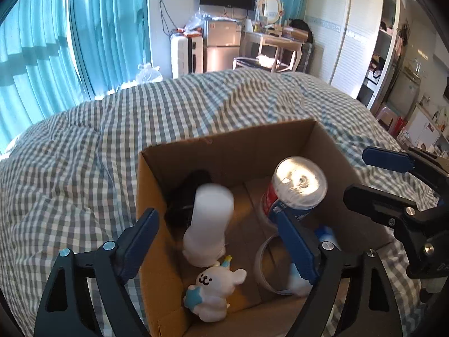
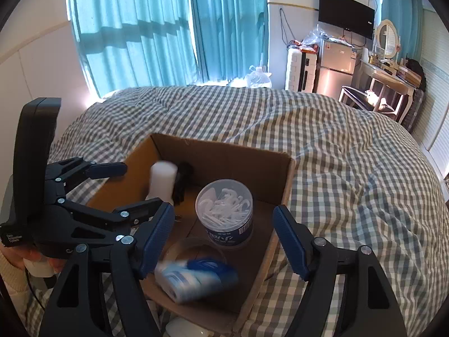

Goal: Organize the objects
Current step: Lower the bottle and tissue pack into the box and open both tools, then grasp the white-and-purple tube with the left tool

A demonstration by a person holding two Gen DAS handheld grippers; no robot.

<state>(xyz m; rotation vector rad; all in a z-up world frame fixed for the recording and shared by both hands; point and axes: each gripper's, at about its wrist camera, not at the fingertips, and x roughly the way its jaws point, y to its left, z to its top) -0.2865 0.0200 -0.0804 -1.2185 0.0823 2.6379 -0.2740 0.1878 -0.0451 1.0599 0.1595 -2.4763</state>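
Observation:
An open cardboard box (image 1: 157, 213) sits on the checked bed; it also shows in the right wrist view (image 2: 283, 185). Inside are a white bottle (image 1: 209, 224), blurred as if moving, a white bunny figure (image 1: 216, 289), a round tub with a clear lid (image 1: 297, 188), a clear ring-shaped container (image 1: 263, 264) and a dark object (image 1: 190, 193). In the right wrist view a blue-and-white bottle (image 2: 196, 278) is blurred over the box's near corner beside the tub (image 2: 227, 213). My left gripper (image 1: 216, 224) is open above the box. My right gripper (image 2: 223, 236) is open and empty above it.
The checked duvet (image 1: 84, 168) covers the bed around the box. Blue curtains (image 1: 70, 42) hang at the left. A fridge (image 1: 221, 45), a dressing table (image 1: 275, 42) and a wardrobe (image 1: 350, 36) stand beyond the bed. My right gripper (image 1: 393, 182) shows at the right edge of the left wrist view.

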